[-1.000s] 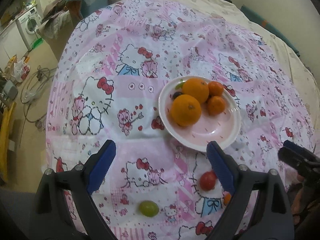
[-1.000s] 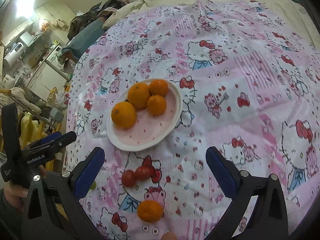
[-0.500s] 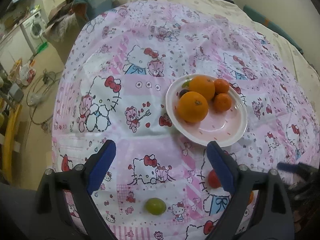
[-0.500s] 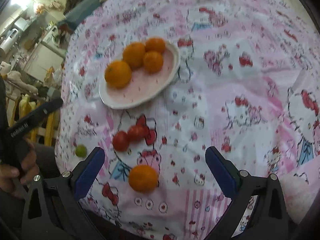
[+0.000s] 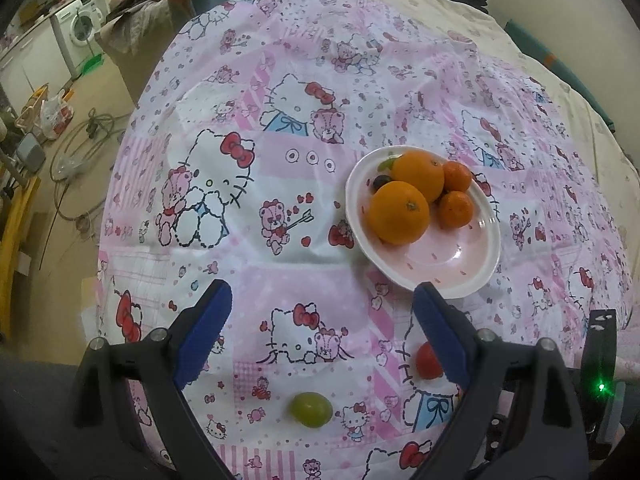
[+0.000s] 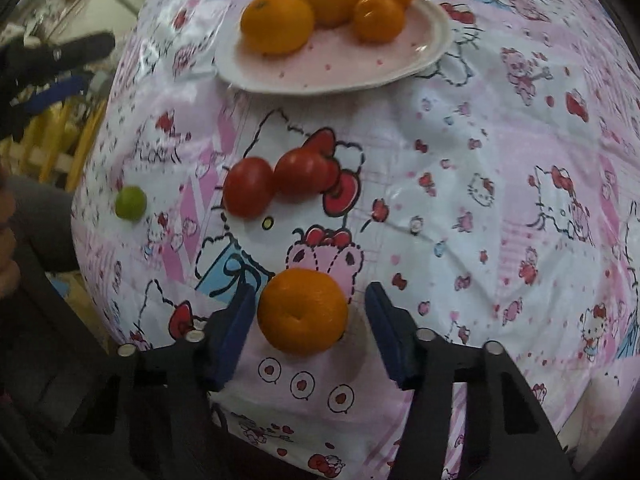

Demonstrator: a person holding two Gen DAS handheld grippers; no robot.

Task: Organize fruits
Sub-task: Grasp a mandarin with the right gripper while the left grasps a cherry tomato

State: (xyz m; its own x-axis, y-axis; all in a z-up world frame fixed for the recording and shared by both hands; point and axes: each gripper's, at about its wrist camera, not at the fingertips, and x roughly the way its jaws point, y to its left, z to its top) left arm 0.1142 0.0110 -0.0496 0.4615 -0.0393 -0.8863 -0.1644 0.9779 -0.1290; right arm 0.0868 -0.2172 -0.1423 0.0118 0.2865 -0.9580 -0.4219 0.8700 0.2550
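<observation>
Pink-and-white cartoon-print cloth covers the soft, bed-like surface, with a washing machine and floor clutter beyond its far-left corner. A white oval plate with a pink centre sits toward the middle of the cloth and carries two large oranges and two small mandarins, plus a dark grape and a green one at its far rim.

Loose fruit lies near the cloth's near edge: a small orange mandarin, two red cherry tomatoes touching each other, and a single green grape further toward the left edge.

The step in hand looks like the pickup of the loose mandarin. The right gripper is low over the cloth with its blue-padded fingers spread, one on each side of the mandarin, a narrow gap showing at both sides, so nothing is gripped yet. The next move probably calls for squeezing evenly across the fruit's widest part, gently since the peel gives, then lifting and carrying it to the bare near half of the plate.

The left gripper hovers above the near edge, fingers spread wide and holding nothing, with the green grape below between them and one tomato beside its right finger.
</observation>
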